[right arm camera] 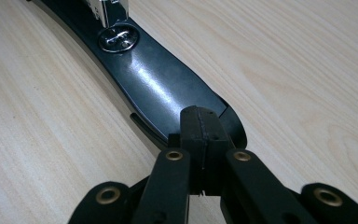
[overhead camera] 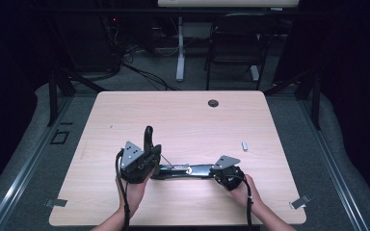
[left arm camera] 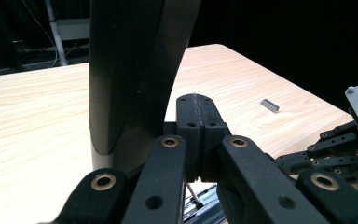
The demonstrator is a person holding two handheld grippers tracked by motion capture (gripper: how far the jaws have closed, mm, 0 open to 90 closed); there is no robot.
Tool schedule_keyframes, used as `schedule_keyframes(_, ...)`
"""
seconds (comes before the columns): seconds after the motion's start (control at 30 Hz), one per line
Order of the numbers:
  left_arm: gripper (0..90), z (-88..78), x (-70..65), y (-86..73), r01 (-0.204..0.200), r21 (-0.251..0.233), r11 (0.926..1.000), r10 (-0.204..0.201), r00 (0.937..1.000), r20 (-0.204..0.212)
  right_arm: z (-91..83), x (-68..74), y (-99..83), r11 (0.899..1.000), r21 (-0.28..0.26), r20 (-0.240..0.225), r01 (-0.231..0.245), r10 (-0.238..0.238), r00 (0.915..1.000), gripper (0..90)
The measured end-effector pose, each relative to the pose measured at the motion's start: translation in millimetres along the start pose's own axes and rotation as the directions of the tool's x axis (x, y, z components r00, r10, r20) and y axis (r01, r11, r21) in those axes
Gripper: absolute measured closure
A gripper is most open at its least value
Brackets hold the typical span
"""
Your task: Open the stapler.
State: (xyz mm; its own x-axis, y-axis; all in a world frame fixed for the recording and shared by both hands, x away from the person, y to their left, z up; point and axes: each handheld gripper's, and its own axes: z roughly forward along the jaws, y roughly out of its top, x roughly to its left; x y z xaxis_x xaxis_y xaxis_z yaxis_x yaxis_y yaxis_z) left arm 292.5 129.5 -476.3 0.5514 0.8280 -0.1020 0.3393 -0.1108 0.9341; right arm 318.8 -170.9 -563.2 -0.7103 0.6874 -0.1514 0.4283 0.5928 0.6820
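- Stapler (overhead camera: 183, 170) work looks midway, by my reading: you have it swung open in front of you near the table's (overhead camera: 125, 115) close edge, base flat, top arm (overhead camera: 148, 139) raised upright.
- Left gripper (left arm camera: 197, 122) has its tongs pressed together, nothing pinched, beside that raised arm (left arm camera: 130, 70).
- Right gripper (right arm camera: 200, 130) is likewise closed, its tip resting on the base's end (right arm camera: 168, 88).
- Left to do, probably: fetching the small strip of staples (overhead camera: 244, 145), well apart to your right.
- Stapler body is glossy black, curved, smooth plastic with a bright metal rivet (right arm camera: 117, 38); tabletop is pale matte woodgrain.
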Motion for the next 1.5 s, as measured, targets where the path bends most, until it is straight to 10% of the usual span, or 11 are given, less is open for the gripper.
schedule_keyframes(0.33,90.0,-8.5,15.7,-0.9,0.045,-0.014,0.9989,-0.046,0.9975,-0.053,-0.2,-0.2,0.0,1.0,0.002,0.0,0.002,-0.002,1.0,90.0)
schedule_keyframes(0.53,90.0,-14.0,54.5,-9.9,0.188,-0.002,0.9822,-0.187,0.9749,-0.121,-0.5,0.0,0.3,1.0,-0.002,0.002,0.005,-0.005,1.0,90.0)
schedule_keyframes(1.07,89.3,-17.8,53.4,-7.1,0.169,-0.011,0.9856,-0.169,0.9749,-0.145,-0.3,-0.4,0.5,1.0,0.006,-0.005,-0.003,0.003,1.0,90.0)
schedule_keyframes(1.3,84.6,-19.7,51.3,-2.5,0.154,-0.006,0.988,-0.154,0.9822,-0.108,-1.1,-2.9,0.8,1.0,0.018,-0.015,-0.011,0.012,0.9998,90.0)
schedule_keyframes(1.5,74.2,-16.6,42.9,2.2,0.121,0.051,0.9913,-0.123,0.9922,0.024,-1.7,-5.1,0.1,1.0,0.024,-0.005,-0.007,0.007,1.0,89.5)
